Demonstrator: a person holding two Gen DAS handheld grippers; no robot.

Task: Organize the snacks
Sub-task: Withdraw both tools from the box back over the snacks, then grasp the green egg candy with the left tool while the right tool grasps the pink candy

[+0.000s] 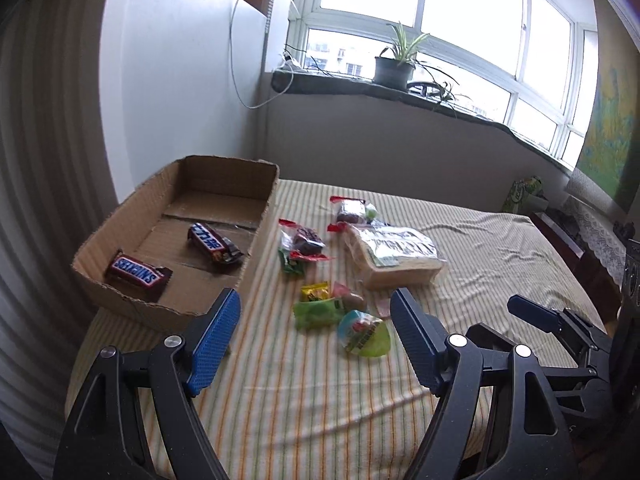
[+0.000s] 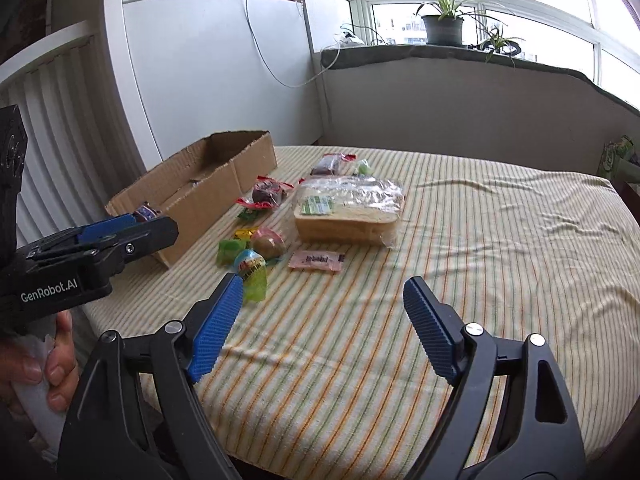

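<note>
Apparently two chocolate bars (image 1: 138, 274) boxed

Left gripper (image 1: 316, 308) and right gripper (image 2: 323, 292) both wide apart, empty, angled downward.

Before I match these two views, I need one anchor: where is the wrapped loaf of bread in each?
Left wrist view: the bread lies right of centre, on the striped cloth, right of the cardboard box.
Right wrist view: the bread lies at centre, again right of the box.
Shared landmark: the potted plant on the windowsill.
</note>
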